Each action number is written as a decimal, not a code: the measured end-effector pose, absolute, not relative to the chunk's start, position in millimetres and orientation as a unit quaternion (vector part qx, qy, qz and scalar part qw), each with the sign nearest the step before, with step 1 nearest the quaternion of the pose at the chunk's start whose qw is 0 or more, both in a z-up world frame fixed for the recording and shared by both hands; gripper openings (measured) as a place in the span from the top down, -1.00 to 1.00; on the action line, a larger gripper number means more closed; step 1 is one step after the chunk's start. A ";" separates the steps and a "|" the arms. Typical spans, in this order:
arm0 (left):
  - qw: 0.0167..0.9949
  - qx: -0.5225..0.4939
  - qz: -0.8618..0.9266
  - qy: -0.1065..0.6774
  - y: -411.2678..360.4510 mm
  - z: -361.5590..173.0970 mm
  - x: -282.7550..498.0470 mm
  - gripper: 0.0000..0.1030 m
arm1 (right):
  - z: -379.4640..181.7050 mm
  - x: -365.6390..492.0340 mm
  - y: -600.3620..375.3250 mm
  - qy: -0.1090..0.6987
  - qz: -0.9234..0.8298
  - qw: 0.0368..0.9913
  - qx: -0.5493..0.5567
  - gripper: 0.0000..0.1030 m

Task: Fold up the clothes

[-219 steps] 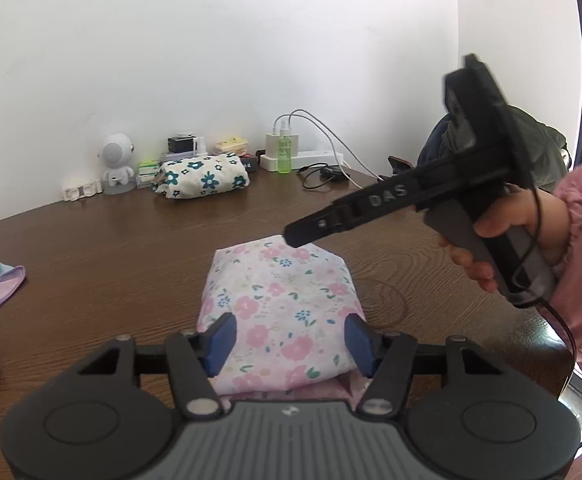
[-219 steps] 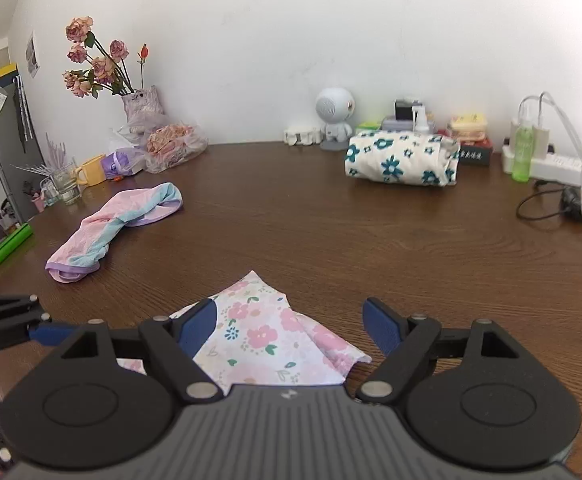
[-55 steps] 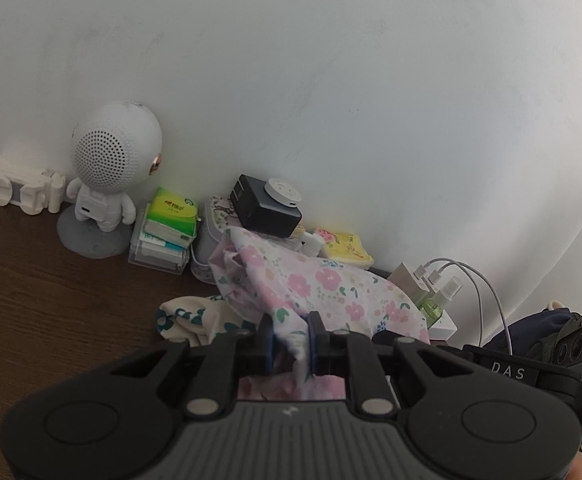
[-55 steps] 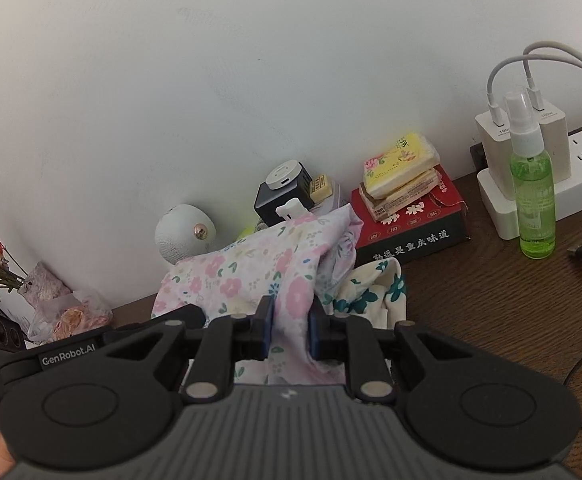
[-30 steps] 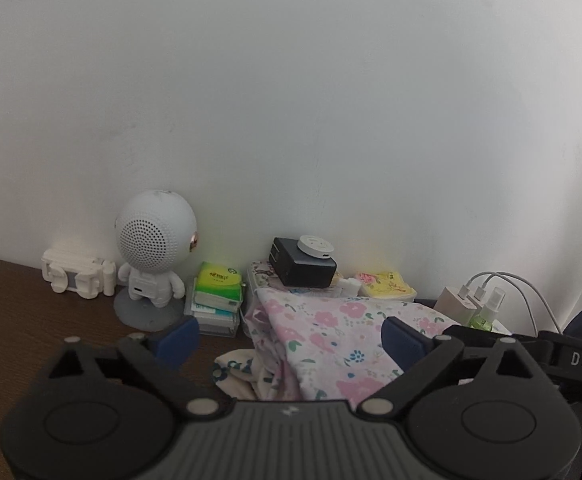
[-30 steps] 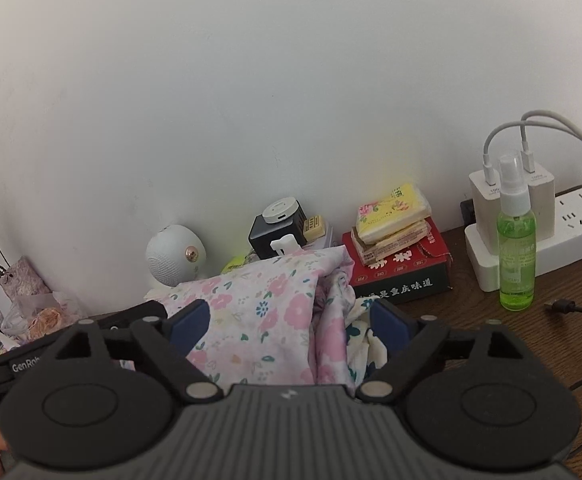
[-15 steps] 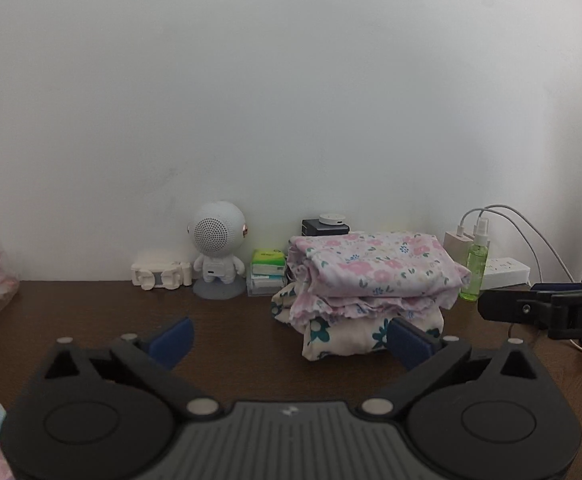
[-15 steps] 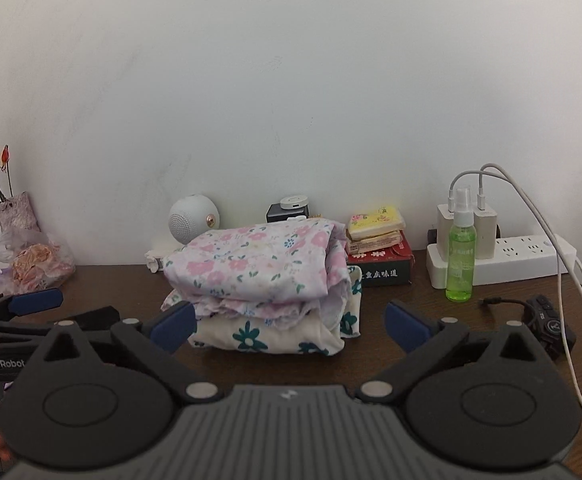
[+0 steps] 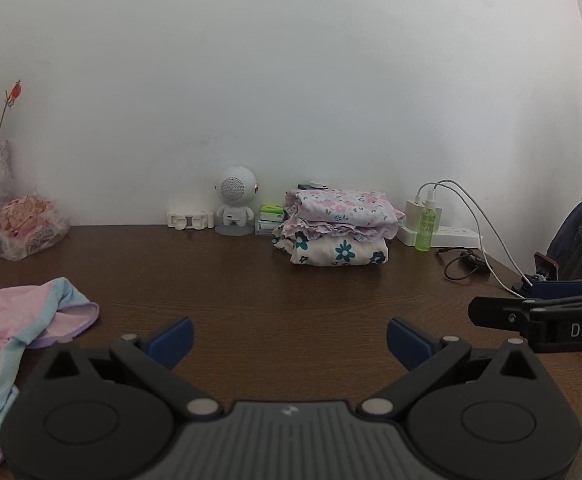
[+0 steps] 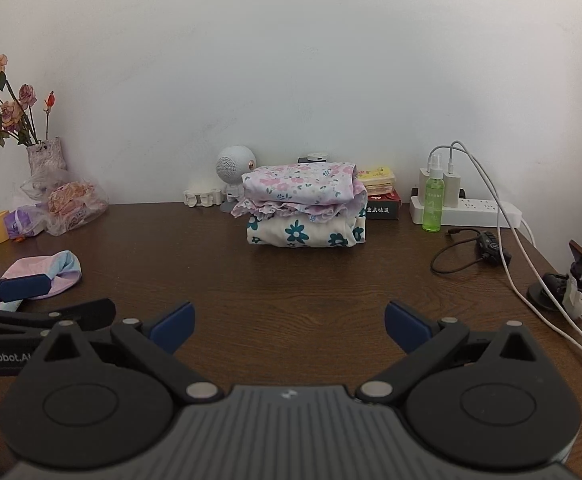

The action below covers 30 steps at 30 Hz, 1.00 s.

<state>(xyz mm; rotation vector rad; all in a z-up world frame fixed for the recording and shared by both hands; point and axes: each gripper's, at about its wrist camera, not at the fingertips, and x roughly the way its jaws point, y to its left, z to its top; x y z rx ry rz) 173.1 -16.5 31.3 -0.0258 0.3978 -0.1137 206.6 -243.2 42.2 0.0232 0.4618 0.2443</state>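
A folded pink-flowered garment lies on top of a folded white garment with teal flowers, stacked at the back of the brown table by the wall. An unfolded pink, blue and lilac garment lies at the table's left. My left gripper is open over bare wood with nothing between its fingers. My right gripper is open too, well short of the stack. Each gripper shows at the edge of the other's view.
Along the wall stand a white robot-shaped speaker, a green spray bottle, a power strip with white cables, and a red box. Dried flowers in a vase and plastic bags sit at the left. A phone holder is at the right.
Both grippers let go of the pink-flowered garment on the stack, opened, and pulled back from the wall toward the table's near side. The stack now looks small and distant.
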 end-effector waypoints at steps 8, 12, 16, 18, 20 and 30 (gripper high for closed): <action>0.971 -0.030 -0.074 0.224 -10.4 21.3 74.3 -1.00 | 28.7 106.9 -240.8 0.251 0.114 0.961 0.025 -1.00; 0.976 -0.011 -0.067 0.206 -9.5 14.7 33.5 -1.00 | 20.9 60.8 -239.4 0.250 0.098 0.963 0.038 -1.00; 0.978 -0.006 -0.059 0.198 -8.4 9.2 4.6 -1.00 | 14.8 26.9 -234.8 0.252 0.093 0.963 0.038 -1.00; 0.978 -0.017 -0.057 0.199 -5.8 7.9 -5.3 -1.00 | 10.3 13.1 -232.6 0.258 0.090 0.961 0.045 -1.00; 0.978 -0.023 -0.054 0.198 -4.2 7.1 -12.6 -1.00 | 6.5 0.8 -229.6 0.260 0.084 0.961 0.046 -1.00; 0.977 -0.026 -0.058 0.203 -1.1 3.7 -29.6 -1.00 | 7.7 -18.9 -218.0 0.252 0.078 0.964 0.021 -1.00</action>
